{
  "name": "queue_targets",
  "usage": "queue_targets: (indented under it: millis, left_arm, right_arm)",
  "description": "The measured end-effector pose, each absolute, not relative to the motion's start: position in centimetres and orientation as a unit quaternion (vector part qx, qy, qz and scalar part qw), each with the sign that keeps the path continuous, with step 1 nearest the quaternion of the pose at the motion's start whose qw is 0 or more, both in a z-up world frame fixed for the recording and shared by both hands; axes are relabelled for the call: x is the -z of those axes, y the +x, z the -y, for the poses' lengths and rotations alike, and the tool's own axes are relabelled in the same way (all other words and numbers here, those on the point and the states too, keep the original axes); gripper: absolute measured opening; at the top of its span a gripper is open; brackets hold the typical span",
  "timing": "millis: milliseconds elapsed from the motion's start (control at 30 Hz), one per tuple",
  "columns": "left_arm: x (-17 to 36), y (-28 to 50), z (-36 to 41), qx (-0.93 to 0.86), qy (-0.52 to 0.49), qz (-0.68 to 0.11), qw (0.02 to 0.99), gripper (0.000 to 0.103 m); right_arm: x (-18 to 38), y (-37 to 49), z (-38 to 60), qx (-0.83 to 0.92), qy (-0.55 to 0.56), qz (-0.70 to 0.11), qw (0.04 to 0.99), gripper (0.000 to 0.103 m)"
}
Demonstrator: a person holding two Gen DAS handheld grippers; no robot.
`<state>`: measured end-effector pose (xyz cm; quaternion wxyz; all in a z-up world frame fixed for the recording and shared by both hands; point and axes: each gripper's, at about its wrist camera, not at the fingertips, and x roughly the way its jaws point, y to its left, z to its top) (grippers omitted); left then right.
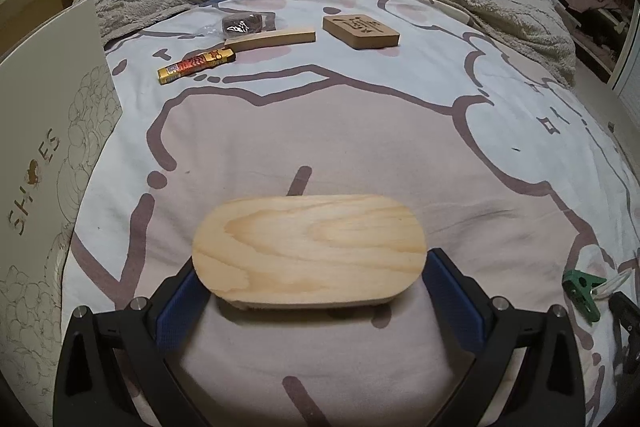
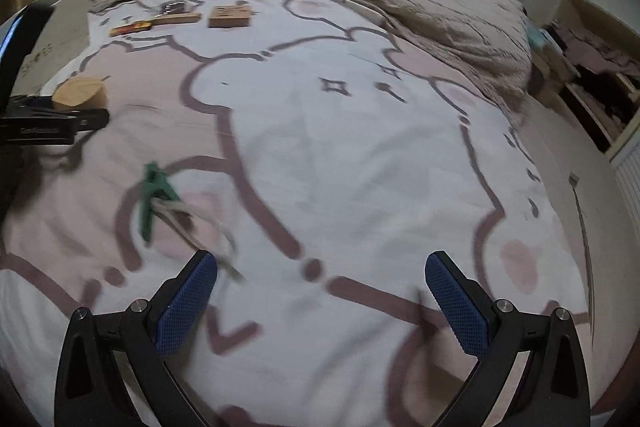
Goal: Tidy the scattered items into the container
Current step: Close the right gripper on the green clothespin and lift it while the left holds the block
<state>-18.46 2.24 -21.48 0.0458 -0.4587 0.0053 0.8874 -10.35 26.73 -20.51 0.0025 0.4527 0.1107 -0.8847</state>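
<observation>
Across the cartoon-print bedsheet [image 1: 360,131], the oval wooden block [image 1: 308,247] sits low and centre in the left wrist view, apparently clamped between the left gripper [image 1: 312,291] pads, long axis running left to right. Right gripper [image 2: 320,291] hangs spread wide, holding nothing.

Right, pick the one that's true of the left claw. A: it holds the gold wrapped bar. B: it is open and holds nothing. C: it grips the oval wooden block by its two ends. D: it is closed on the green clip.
C: the left claw has its blue pads pressed against both ends of the oval wooden block.
</observation>
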Motion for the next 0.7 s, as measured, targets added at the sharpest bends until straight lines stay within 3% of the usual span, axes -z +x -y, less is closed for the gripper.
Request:
queue_targets:
  millis: [200, 267, 700]
  left_arm:
    - [21.4, -18.1, -1.7, -0.894, -0.445, 0.014, 0.055, 0.101]
    - [21.3, -18.0, -1.4, -0.897, -0.439, 0.020, 0.051, 0.096]
    - [21.3, -17.5, -1.0, -0.904, -0.423, 0.030, 0.057, 0.094]
  right_arm:
    - [19.2, -9.1, -27.6, 0.889, 0.451, -0.074, 0.035, 0.103]
    - [18.5, -8.9, -26.8, 0.893, 0.442, -0.065, 0.056, 0.103]
    - [19.0, -11.9, -21.3, 0.889, 0.415, -0.117, 0.155, 0.103]
